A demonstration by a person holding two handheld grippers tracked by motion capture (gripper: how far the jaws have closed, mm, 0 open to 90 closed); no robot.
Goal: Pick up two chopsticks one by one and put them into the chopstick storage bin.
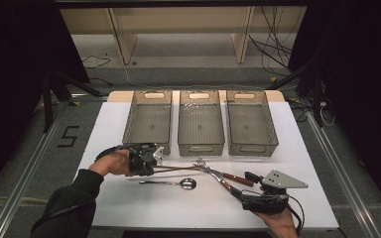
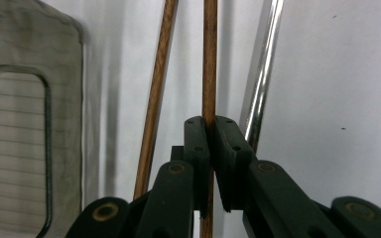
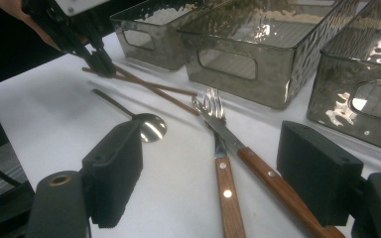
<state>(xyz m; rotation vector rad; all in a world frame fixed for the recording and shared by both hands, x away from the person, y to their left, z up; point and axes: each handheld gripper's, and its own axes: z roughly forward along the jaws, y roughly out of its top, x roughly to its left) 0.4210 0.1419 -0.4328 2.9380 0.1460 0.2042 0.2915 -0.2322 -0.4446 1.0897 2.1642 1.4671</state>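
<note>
High view: nearest the person, the right hand-held gripper (image 1: pixel 250 176) rests low on the white worktop (image 1: pixel 144 208) with its jaws spread wide and nothing between the pads, aimed at two wooden-handled forks (image 1: pixel 225 176) that lie crossed just ahead of it. A little farther in, a metal spoon (image 1: pixel 171 183) lies flat beside them. To the left, the left hand-held gripper (image 1: pixel 155 167) is clamped on one chopstick (image 2: pixel 209 54); its mate (image 2: pixel 158 84) lies loose just beside it, both resting on the worktop. Beyond all this stand three clear bins (image 1: pixel 201 121) in a row along the far edge, and none of them appears to hold any cutlery. Judging from that, the sorting has barely begun: one chopstick is gripped but not lifted clear, and the second chopstick, the spoon and the forks are all left to move. In the left gripper view the chopstick tips run out of the top of the picture, and the right gripper view cuts off the fork handles at the bottom. The bin floors are hard to read through the glare.
</note>
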